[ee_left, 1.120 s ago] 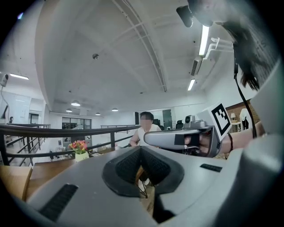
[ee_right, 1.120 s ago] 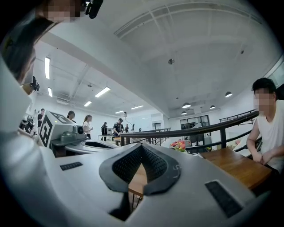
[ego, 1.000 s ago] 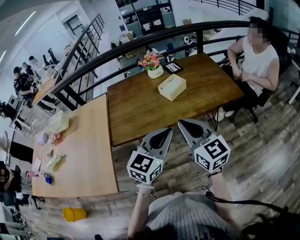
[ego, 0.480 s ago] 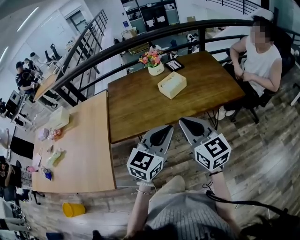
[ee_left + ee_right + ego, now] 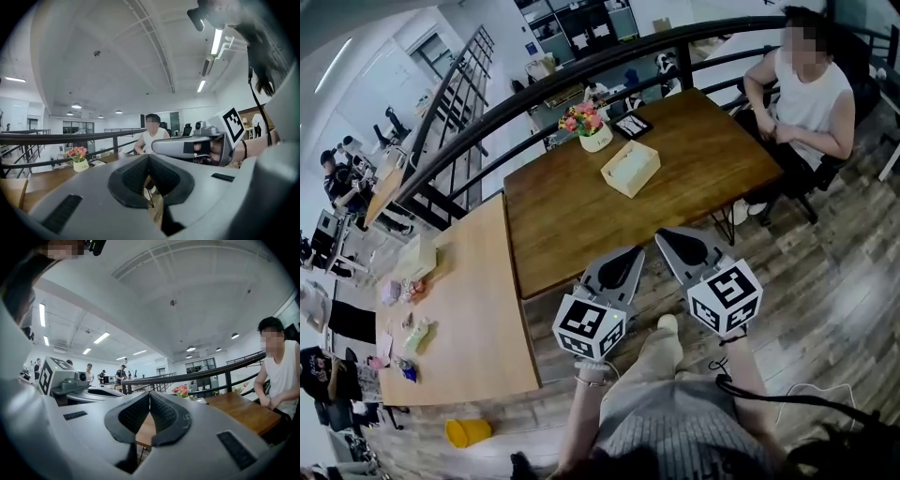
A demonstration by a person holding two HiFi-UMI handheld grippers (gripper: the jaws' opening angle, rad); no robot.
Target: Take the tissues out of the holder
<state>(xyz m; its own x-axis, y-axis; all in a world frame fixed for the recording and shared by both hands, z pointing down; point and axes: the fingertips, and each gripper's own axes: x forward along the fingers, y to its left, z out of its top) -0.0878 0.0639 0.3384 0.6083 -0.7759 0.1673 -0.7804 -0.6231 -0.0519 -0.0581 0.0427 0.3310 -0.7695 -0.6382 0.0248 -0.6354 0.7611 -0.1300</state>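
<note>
The tissue holder, a pale wooden box with a white tissue showing in its top slot, lies on the dark brown table toward its far side. My left gripper and right gripper hang side by side over the floor, short of the table's near edge and well apart from the holder. Both are shut with nothing between the pads. In the left gripper view the left gripper has its jaws pressed together. The right gripper looks the same in its own view.
A flower pot and a small dark tray stand behind the holder. A seated person is at the table's right end. A lighter table with small items adjoins on the left. A black railing runs behind.
The person holding the grippers has stepped toward the table; a knee now shows below the grippers. The table and holder have shifted slightly left in view. Both grippers stay shut.
</note>
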